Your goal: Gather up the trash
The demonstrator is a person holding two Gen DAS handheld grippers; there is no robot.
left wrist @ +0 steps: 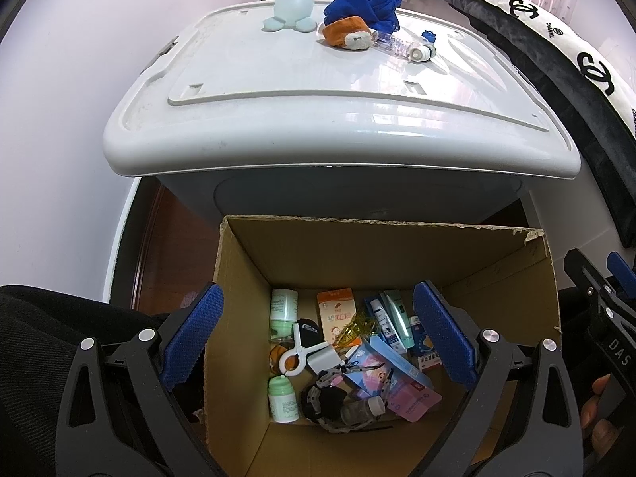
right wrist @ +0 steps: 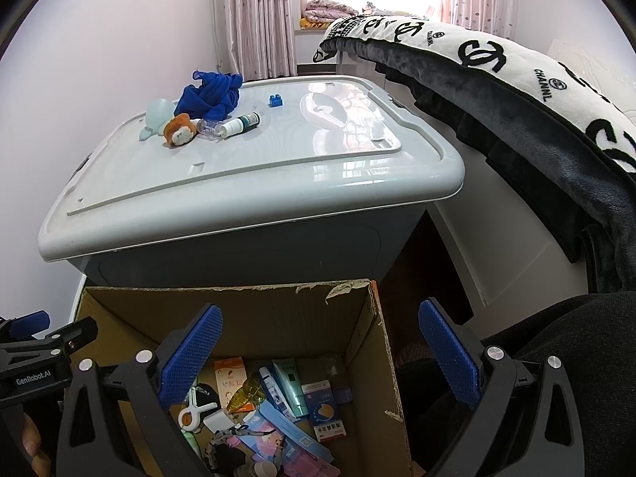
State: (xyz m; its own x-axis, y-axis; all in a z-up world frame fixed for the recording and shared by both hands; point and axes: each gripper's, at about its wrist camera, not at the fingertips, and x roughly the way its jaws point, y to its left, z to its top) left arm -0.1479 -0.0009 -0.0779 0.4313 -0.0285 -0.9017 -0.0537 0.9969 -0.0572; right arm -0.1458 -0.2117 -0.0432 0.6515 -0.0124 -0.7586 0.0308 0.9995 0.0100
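Note:
An open cardboard box [left wrist: 381, 250] [right wrist: 254, 310] sits below both grippers, holding several items: small bottles, tubes, cartons, a white clip. My left gripper [left wrist: 318, 334] is open and empty above the box. My right gripper [right wrist: 318, 349] is open and empty over the box's right side. On the grey bin lid [left wrist: 318, 91] [right wrist: 254, 175] behind the box lie a blue mesh cloth [left wrist: 363, 6] [right wrist: 210, 93], an orange plush [left wrist: 348, 33] [right wrist: 181, 129], a clear bottle [left wrist: 393, 43] [right wrist: 208, 127], a small white-capped bottle [left wrist: 423, 52] [right wrist: 240, 123] and a blue brick [right wrist: 274, 100].
A pale blue toy [left wrist: 290, 10] [right wrist: 155, 115] stands at the lid's far left. A black and white logo blanket [left wrist: 556, 51] [right wrist: 516, 91] hangs at the right. A white wall is at the left, with curtains [right wrist: 258, 16] behind.

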